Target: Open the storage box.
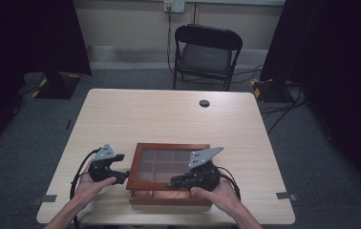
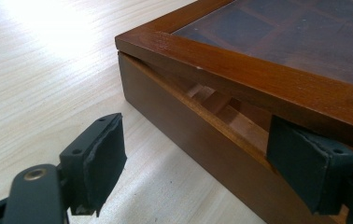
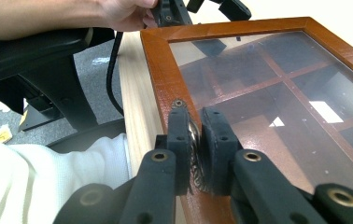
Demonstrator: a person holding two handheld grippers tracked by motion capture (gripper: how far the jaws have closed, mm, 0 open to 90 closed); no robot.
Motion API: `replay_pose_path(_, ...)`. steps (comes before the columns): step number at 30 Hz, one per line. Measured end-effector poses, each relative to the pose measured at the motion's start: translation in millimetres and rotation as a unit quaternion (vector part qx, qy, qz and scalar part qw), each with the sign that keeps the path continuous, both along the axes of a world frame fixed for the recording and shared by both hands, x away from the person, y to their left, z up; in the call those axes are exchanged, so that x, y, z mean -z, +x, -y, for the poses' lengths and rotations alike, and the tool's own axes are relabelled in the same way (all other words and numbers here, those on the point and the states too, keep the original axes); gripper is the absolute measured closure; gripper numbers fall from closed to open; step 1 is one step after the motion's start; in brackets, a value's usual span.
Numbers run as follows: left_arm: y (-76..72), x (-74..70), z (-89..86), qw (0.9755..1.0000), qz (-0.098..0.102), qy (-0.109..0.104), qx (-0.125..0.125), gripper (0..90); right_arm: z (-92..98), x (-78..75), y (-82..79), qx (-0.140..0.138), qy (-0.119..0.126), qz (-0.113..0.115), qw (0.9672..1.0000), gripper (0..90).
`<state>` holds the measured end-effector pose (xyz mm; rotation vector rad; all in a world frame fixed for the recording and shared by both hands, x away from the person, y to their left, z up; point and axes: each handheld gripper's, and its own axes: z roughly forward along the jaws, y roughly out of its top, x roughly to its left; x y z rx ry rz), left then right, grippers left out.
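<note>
- left gripper (image 1: 121,177) is sitting wide open at the left edge of the wooden box (image 1: 135,164), one pad tucked into the crack under the slightly lifted glass lid (image 2: 277,42)
- box is near the table's front, long side running left-right
- right gripper (image 3: 195,135) is pinched tight on a small metal latch (image 3: 194,140) at the front rim, so it's the hand in place to lift

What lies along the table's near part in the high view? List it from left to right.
Left hand → left gripper, jaws apart at the box's left edge → wooden box with a glass lid → right gripper, jaws closed on a small metal clasp at the lid's front edge → right hand.
</note>
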<state>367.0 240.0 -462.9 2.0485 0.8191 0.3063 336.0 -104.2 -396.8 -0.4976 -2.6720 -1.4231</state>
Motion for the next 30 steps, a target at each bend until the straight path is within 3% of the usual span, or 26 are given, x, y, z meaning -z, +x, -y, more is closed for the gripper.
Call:
replay_pose_path(3,-0.4,-0.4,0.3,1.0,0.001,0.001,0.0,19.4,2.4,-1.6,0.5,0.012,-0.007,0.002,0.9999,70.7)
replay_pose_path(6,-0.7,-1.2,0.4,1.0,0.005,0.003,0.0,20.4,13.0,-5.7,3.3,0.031,0.006,0.003,0.9995,64.8)
replay_pose_path(13,-0.3,-7.1,0.0,0.9996,0.015,-0.022,-0.01,20.6,43.6,-9.0,9.7,0.075,0.025,0.0,0.9969,53.9)
replay_pose_path(19,0.0,-13.7,0.0,0.999,0.022,-0.038,-0.009,23.0,57.7,-12.1,9.8,0.103,0.035,0.008,0.994,42.9)
replay_pose_path(30,-0.7,-23.6,12.2,0.9986,0.022,-0.045,0.016,23.7,68.3,-17.3,11.9,0.121,0.059,0.01,0.9908,29.7)
